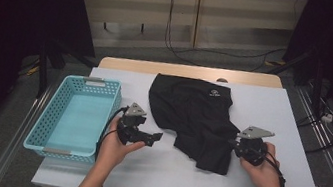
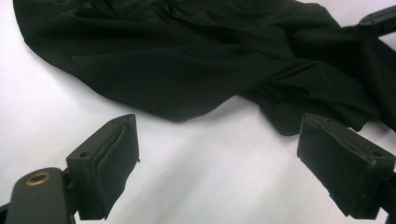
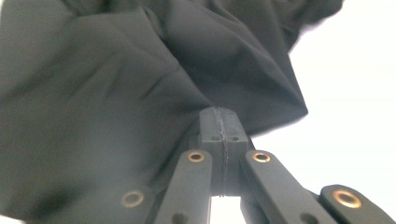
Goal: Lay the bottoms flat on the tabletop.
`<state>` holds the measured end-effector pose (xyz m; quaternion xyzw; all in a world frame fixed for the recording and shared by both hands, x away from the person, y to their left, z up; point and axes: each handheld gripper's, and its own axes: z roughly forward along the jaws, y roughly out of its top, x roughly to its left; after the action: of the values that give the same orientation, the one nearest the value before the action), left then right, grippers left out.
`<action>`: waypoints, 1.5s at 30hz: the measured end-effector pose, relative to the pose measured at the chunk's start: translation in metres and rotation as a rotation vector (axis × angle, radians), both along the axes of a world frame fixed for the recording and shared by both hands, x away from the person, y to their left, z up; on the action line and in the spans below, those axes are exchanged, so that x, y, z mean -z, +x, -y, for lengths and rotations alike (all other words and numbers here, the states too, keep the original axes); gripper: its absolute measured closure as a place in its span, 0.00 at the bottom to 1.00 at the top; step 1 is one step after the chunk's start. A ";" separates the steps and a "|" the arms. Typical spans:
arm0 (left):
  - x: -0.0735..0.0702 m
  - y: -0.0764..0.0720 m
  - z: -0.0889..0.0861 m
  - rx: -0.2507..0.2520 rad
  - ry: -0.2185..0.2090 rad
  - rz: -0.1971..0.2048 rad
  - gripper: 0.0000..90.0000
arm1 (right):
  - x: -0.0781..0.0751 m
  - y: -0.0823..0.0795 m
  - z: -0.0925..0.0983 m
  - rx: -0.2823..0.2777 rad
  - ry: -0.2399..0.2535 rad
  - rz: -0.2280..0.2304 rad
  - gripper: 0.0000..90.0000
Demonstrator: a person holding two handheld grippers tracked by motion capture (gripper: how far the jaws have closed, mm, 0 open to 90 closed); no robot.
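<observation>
A black garment (image 1: 192, 112) with a small white logo lies crumpled on the white table (image 1: 166, 179). My left gripper (image 1: 155, 136) hovers just left of the cloth, jaws wide apart with nothing between them. In the left gripper view the garment (image 2: 187, 60) lies beyond the left gripper (image 2: 217, 135), apart from its pads. My right gripper (image 1: 236, 146) is at the garment's lower right edge. In the right gripper view the right gripper (image 3: 219, 112) has its jaws pressed together at the cloth's edge, and folds of the garment (image 3: 116, 93) run into the tips.
A light blue perforated basket (image 1: 44, 119) stands at the table's left side, with nothing seen inside. Bare white tabletop lies in front of and to the right of the garment. Cables run over the floor beyond the table.
</observation>
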<state>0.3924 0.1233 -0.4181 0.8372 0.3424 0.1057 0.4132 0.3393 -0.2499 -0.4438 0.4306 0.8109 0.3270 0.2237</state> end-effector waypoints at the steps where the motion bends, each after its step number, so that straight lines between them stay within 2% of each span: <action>1: 0.000 0.000 0.001 0.000 -0.004 -0.005 0.14 | 0.001 0.001 0.004 0.010 -0.003 -0.002 1.00; 4: 0.000 0.000 0.002 0.006 0.002 -0.002 0.14 | 0.003 -0.001 0.007 0.017 0.007 -0.005 0.98; 6: 0.001 -0.001 0.003 0.007 -0.004 -0.005 0.14 | 0.001 -0.004 0.004 0.004 -0.013 0.018 0.89; 7: 0.001 -0.001 0.003 0.008 -0.003 -0.006 0.14 | -0.002 -0.009 0.000 -0.006 -0.005 0.043 0.79; 8: 0.001 -0.001 0.003 0.009 -0.001 -0.006 0.14 | -0.002 -0.009 0.000 -0.006 -0.005 0.043 0.79; 10: 0.002 -0.001 0.004 0.014 0.004 -0.004 0.14 | -0.007 -0.013 -0.007 -0.016 0.001 0.064 0.70; 11: 0.002 -0.001 0.005 0.015 0.003 -0.005 0.14 | -0.009 -0.015 -0.009 -0.020 0.010 0.067 0.68; 13: 0.003 -0.001 0.007 0.014 0.005 -0.009 0.14 | -0.012 -0.018 -0.018 -0.051 0.033 0.073 0.64; 14: 0.004 -0.002 0.008 0.015 -0.005 -0.010 0.14 | -0.012 -0.021 -0.029 -0.084 0.048 0.067 0.58; 15: 0.004 -0.001 0.008 0.018 -0.002 -0.011 0.14 | -0.012 -0.021 -0.029 -0.084 0.048 0.067 0.58; 18: 0.005 -0.001 0.009 0.016 0.002 -0.013 0.14 | -0.009 -0.020 -0.051 -0.136 0.075 0.042 0.50; 20: 0.005 -0.001 0.009 0.012 -0.001 -0.016 0.14 | -0.009 -0.019 -0.062 -0.166 0.091 0.042 0.47; 21: 0.005 -0.001 0.008 0.014 0.001 -0.016 0.14 | -0.009 -0.019 -0.062 -0.166 0.091 0.042 0.47; 23: 0.004 -0.001 0.007 0.017 0.011 -0.012 0.14 | -0.009 -0.019 -0.075 -0.193 0.087 0.048 0.47; 24: 0.004 -0.001 0.006 0.019 0.008 -0.009 0.14 | -0.008 -0.017 -0.086 -0.215 0.079 0.043 0.47; 27: 0.004 -0.002 0.005 0.013 0.001 -0.008 0.14 | -0.003 -0.015 -0.097 -0.232 0.057 0.030 0.50; 29: 0.003 -0.003 0.004 0.007 -0.006 -0.009 0.14 | 0.004 -0.012 -0.106 -0.256 0.024 0.005 0.68; 30: 0.003 -0.003 0.004 0.007 -0.006 -0.009 0.14 | 0.004 -0.012 -0.106 -0.256 0.024 0.005 0.68; 32: 0.002 -0.004 0.002 0.005 -0.003 -0.005 0.14 | 0.008 -0.010 -0.108 -0.265 -0.008 -0.012 0.90; 33: 0.002 -0.004 0.002 0.003 -0.005 -0.006 0.14 | 0.009 -0.009 -0.108 -0.261 -0.006 -0.018 0.93; 35: 0.001 -0.004 0.001 -0.005 -0.011 -0.008 0.14 | 0.007 -0.007 -0.106 -0.261 0.036 -0.016 0.95; 36: 0.000 -0.004 0.000 -0.001 -0.005 -0.007 0.14 | 0.007 -0.007 -0.106 -0.261 0.036 -0.016 0.95; 38: -0.002 -0.003 -0.002 -0.005 -0.009 0.004 0.14 | 0.002 -0.010 -0.108 -0.273 0.109 -0.022 0.95; 39: -0.003 -0.003 -0.002 -0.011 -0.019 0.005 0.14 | -0.004 -0.016 -0.115 -0.324 0.139 -0.016 0.95; 40: -0.004 -0.003 -0.003 -0.013 -0.022 0.006 0.14 | -0.005 -0.019 -0.119 -0.350 0.174 -0.024 0.95; 41: -0.004 -0.003 -0.003 -0.013 -0.022 0.006 0.14 | -0.005 -0.019 -0.119 -0.350 0.174 -0.024 0.95; 42: -0.005 -0.003 -0.003 -0.011 -0.017 0.009 0.14 | -0.005 -0.023 -0.127 -0.386 0.221 -0.056 0.93; 43: -0.005 -0.003 -0.003 -0.011 -0.017 0.009 0.14 | -0.004 -0.024 -0.130 -0.410 0.232 -0.074 0.91; 44: -0.005 -0.003 -0.002 -0.009 -0.022 0.004 0.14 | -0.004 -0.024 -0.130 -0.410 0.232 -0.074 0.91; 45: -0.005 -0.003 -0.002 -0.010 -0.022 0.004 0.14 | -0.002 -0.026 -0.132 -0.417 0.232 -0.081 0.85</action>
<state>0.3894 0.1256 -0.4135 0.8306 0.3470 0.1059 0.4225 0.3135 -0.1177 -0.4413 0.2895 0.8477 0.4393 0.0677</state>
